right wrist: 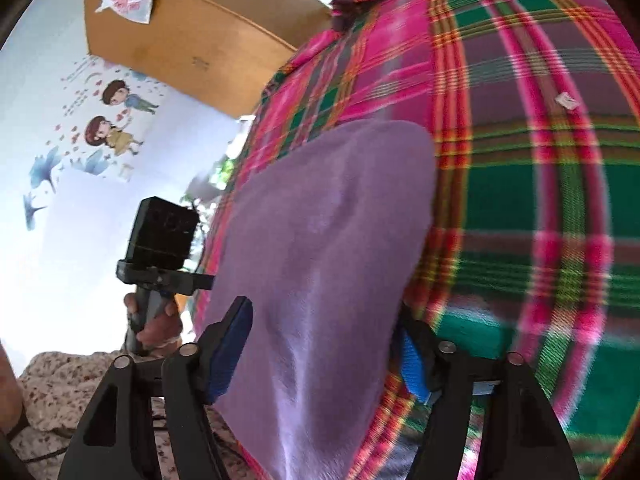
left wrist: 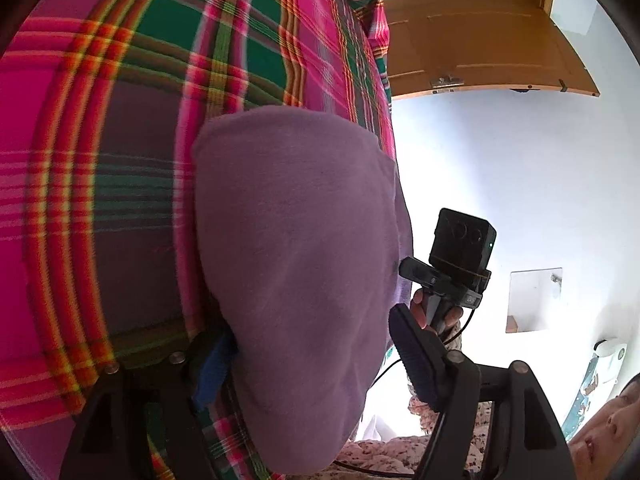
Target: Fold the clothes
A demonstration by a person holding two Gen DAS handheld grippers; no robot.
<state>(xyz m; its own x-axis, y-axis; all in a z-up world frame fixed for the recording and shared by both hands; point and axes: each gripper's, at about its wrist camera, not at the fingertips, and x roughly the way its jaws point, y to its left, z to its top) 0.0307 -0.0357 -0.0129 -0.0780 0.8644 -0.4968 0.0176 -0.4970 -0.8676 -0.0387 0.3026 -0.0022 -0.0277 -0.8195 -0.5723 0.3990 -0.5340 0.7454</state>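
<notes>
One lilac cloth [left wrist: 296,280] is in view, the only garment of that colour. One plaid cloth [left wrist: 100,160], checked in pink, green and red, lies beneath it. Two handheld grippers appear: the left gripper [left wrist: 312,364] and the right gripper [right wrist: 320,356], each with two fingers, four in all, each tipped with one blue pad [right wrist: 230,354]. Two hands [right wrist: 154,322] grip the handles. Each gripper carries one black camera [left wrist: 462,246], so two cameras. One wooden door [left wrist: 480,48] shows. On the wall, two cartoon children [right wrist: 108,128] form one sticker scene.
</notes>
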